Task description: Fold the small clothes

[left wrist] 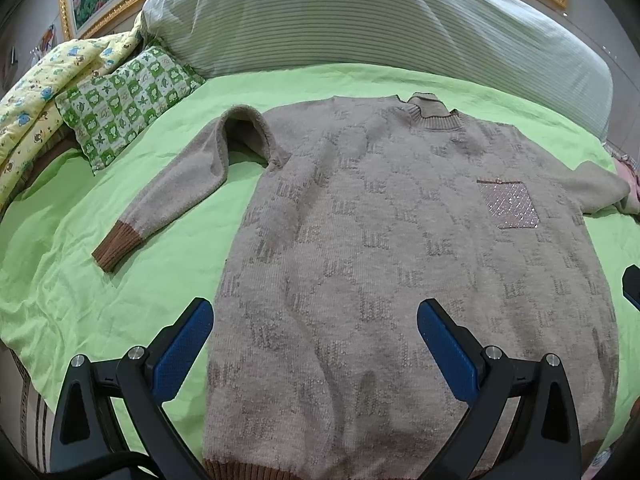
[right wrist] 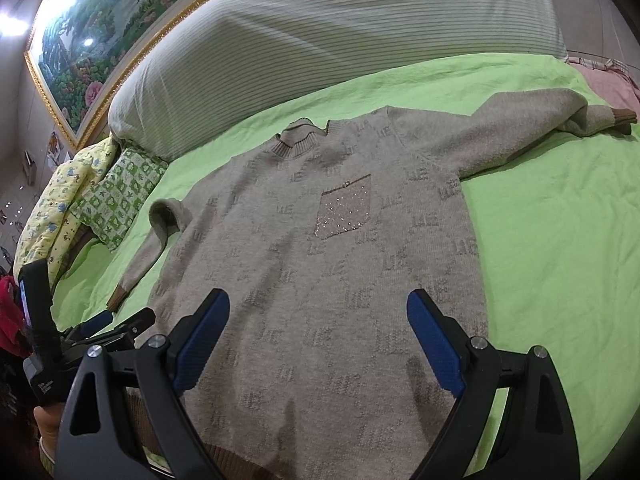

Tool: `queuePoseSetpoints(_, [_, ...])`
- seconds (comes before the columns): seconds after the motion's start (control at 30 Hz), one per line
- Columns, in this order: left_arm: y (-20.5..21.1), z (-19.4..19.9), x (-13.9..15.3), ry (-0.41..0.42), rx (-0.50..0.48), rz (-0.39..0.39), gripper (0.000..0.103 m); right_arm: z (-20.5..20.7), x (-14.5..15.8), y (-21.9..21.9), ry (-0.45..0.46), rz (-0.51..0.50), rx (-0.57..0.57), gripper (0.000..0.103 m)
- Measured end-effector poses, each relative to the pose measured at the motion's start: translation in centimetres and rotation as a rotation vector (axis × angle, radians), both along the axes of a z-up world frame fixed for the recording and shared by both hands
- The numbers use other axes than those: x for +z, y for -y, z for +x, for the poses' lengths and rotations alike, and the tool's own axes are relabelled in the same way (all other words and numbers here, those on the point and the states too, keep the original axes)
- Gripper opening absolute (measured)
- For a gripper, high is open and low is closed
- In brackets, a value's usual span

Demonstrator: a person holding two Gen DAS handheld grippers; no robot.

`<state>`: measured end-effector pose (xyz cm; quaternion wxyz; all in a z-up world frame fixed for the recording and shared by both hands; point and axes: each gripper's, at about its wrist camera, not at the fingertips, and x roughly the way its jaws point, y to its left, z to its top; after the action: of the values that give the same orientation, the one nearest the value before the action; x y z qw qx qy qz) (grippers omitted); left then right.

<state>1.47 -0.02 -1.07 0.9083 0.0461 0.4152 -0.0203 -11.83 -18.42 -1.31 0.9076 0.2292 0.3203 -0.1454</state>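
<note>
A beige knitted sweater with brown cuffs and hem lies flat, front up, on a green sheet. It has a sparkly chest pocket. Its left sleeve bends downward beside the body; its right sleeve stretches away to the far right. My left gripper hovers open above the lower left part of the sweater, holding nothing. My right gripper hovers open above the lower middle, also holding nothing. The left gripper also shows at the right wrist view's left edge.
A large striped pillow lies behind the sweater. A green-checked small pillow and a yellow printed quilt sit at the far left. A gold-framed painting hangs behind. A hand holds the left gripper.
</note>
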Motion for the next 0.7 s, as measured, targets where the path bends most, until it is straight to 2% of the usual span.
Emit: queuePoseSetpoints(0.7, [0.24, 0.09, 0.34, 0.010, -0.004, -0.006, 0.102, 0.14, -0.44, -0.15, -0.011, 0.009, 0.003, 0.090])
